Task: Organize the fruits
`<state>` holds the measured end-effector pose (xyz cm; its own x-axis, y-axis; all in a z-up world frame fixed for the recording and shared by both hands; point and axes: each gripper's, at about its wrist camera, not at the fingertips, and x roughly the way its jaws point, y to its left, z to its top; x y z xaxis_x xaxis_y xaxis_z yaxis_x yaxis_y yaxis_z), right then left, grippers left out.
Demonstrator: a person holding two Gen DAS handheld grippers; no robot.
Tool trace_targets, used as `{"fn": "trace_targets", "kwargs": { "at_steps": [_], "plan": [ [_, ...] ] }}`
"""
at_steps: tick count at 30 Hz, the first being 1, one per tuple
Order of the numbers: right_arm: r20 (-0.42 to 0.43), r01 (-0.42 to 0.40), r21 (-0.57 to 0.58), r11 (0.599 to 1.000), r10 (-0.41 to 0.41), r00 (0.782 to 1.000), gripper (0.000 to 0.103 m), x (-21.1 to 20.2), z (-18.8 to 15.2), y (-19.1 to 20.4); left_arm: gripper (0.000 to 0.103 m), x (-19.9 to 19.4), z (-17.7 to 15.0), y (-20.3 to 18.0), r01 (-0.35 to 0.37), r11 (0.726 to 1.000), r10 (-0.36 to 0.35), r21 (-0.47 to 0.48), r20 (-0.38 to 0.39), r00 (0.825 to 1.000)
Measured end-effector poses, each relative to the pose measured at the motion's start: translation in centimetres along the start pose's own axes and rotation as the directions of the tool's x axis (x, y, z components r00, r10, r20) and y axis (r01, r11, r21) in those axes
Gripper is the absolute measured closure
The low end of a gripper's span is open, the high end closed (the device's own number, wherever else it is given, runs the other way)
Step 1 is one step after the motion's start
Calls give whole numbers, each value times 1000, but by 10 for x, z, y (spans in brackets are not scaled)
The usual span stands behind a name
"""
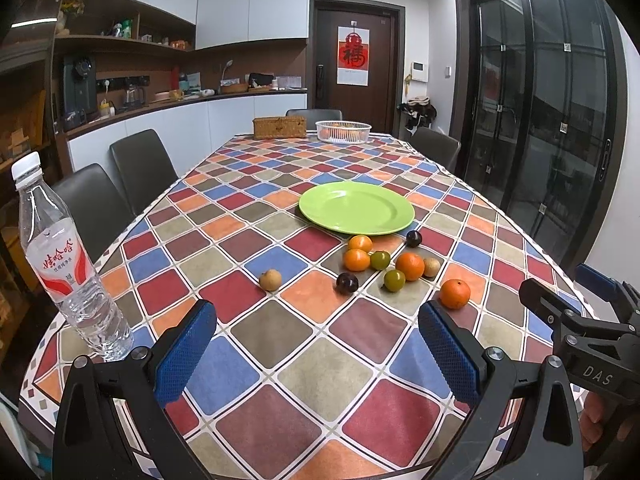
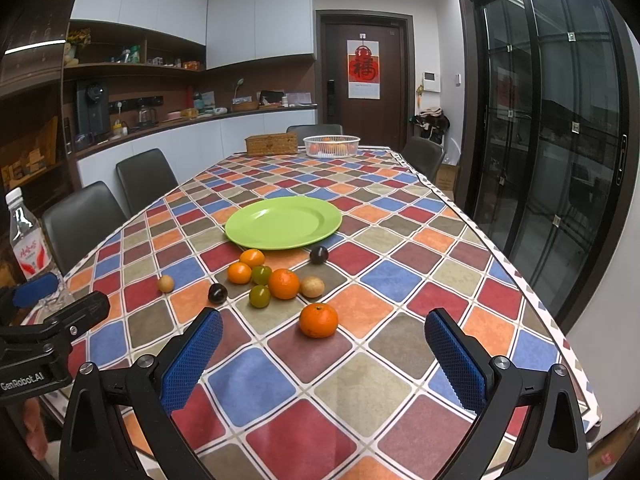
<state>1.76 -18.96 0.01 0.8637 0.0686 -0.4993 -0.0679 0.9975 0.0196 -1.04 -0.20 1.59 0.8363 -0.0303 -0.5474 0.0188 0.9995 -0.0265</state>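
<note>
Green plate (image 2: 283, 222), loose fruits (image 2: 283, 283) beside it, both grippers' fingers (image 1: 186, 354) (image 2: 456, 360) wide

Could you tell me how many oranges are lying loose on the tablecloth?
4. Two sit together just below the green plate: one and one. A larger one is mid-cluster, and the nearest lies alone. The far basket's fruit isn't counted.

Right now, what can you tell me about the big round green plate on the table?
The round lime-green plate looks like smooth, shiny plastic, with a wide flat rim around a shallow centre. It lies flat and right side up on the checkered tablecloth, near the middle of the table. Nothing is on it. The small fruits sit just in front of it; the nearest orange mandarin is right at its near edge, though I cannot tell if they touch.
</note>
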Motion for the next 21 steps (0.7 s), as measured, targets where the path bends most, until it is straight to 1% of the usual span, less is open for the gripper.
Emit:
{"fn": "trace_targets", "kwargs": {
  "at_steps": [21],
  "plan": [
    [1, 1, -1, 1000, -1, 1000, 1, 0, 0, 0, 0, -2, 3, 0, 1, 1000, -1, -1, 8, 1000]
  ]
}}
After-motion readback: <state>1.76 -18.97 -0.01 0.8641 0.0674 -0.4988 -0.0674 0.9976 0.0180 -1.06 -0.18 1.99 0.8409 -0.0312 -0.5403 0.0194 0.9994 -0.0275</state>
